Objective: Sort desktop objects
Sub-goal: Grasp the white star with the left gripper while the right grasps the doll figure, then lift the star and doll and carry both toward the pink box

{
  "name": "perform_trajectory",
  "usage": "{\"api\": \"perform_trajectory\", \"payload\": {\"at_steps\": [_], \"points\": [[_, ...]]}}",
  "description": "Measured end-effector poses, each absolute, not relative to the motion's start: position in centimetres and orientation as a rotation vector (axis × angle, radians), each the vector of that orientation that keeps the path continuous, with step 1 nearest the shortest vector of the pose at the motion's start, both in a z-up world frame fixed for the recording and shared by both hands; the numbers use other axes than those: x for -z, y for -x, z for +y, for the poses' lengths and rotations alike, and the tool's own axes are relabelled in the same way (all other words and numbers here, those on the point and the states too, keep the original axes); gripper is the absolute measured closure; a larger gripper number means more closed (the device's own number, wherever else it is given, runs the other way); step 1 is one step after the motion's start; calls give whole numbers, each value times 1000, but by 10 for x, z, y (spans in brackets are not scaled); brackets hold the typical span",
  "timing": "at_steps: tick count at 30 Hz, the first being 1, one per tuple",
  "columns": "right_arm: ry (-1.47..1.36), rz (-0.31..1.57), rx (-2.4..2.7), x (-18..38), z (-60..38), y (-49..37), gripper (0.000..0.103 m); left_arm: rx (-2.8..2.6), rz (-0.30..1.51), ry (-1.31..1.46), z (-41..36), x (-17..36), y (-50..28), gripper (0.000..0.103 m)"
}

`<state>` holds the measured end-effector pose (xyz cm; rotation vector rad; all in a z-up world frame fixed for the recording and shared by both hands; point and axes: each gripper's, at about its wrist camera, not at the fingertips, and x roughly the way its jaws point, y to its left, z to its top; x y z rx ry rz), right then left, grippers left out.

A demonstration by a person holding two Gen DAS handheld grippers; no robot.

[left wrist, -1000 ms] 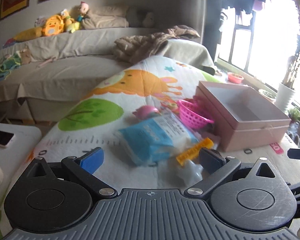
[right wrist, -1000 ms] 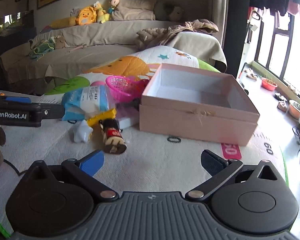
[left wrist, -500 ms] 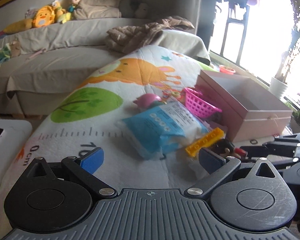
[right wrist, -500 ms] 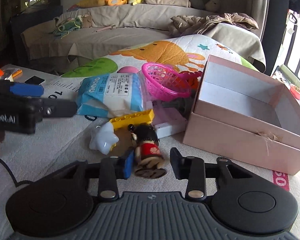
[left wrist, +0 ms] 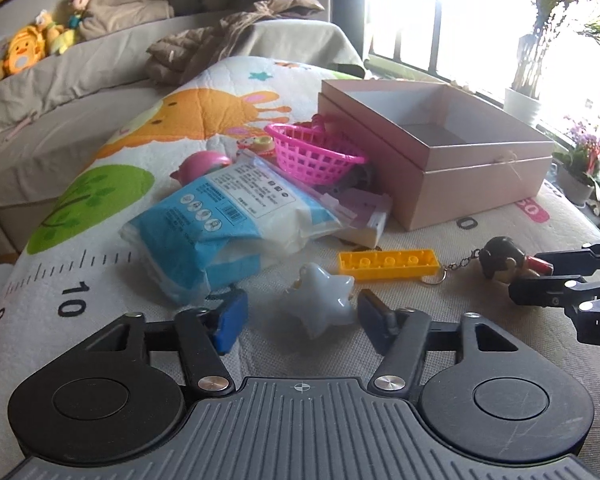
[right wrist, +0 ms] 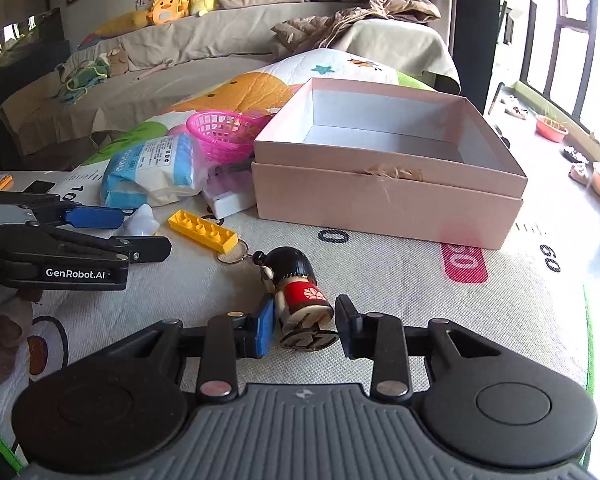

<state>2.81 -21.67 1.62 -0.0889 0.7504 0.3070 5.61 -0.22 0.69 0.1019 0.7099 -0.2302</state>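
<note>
Left gripper (left wrist: 298, 314) jaws just closed around the pale star toy (left wrist: 320, 300), seemingly touching; right gripper (right wrist: 304, 326) grips wooden doll keychain (right wrist: 298, 296) near pink box (right wrist: 388, 200).

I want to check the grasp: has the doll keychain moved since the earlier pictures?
Yes. The doll keychain has moved away from the yellow brick, toward the camera.

Daylight floods from blown-out window (left wrist: 480, 20); room interior dimmer; fisheye bends edges; focus mostly sharp.
</note>
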Motion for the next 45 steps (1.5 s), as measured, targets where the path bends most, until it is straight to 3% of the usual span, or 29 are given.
{"api": "perform_trajectory", "payload": {"at_steps": [2, 11, 14, 16, 20, 25, 31, 35, 36, 39, 45], "points": [[93, 748, -339, -16, -209, -27, 68, 225, 710, -101, 4, -8, -53, 61], [158, 750, -585, -16, -164, -1, 68, 265, 725, -119, 34, -15, -16, 59], [187, 733, -567, -15, -160, 2, 65, 221, 719, -115, 36, -15, -21, 46], [175, 729, -520, -17, -165, -3, 56, 201, 721, -112, 36, -14, -28, 44], [175, 706, -393, -21, -182, -11, 44, 164, 698, -135, 37, -14, -34, 30], [136, 698, -340, -22, -199, -18, 27, 82, 689, -146, 49, -13, -39, 26], [116, 690, -417, -19, -179, -29, 24, 30, 680, -118, 66, -20, -42, 22], [136, 706, -453, -13, -156, -39, 24, 98, 656, -61, 74, -27, -31, 14], [151, 707, -469, -13, -152, -37, 28, 119, 658, -52, 75, -28, -28, 13], [197, 713, -573, -17, -147, -24, 55, 167, 670, -45, 69, -28, -24, 11], [189, 688, -537, -23, -159, -15, 55, 188, 698, -82, 49, -17, -33, 16]]}}
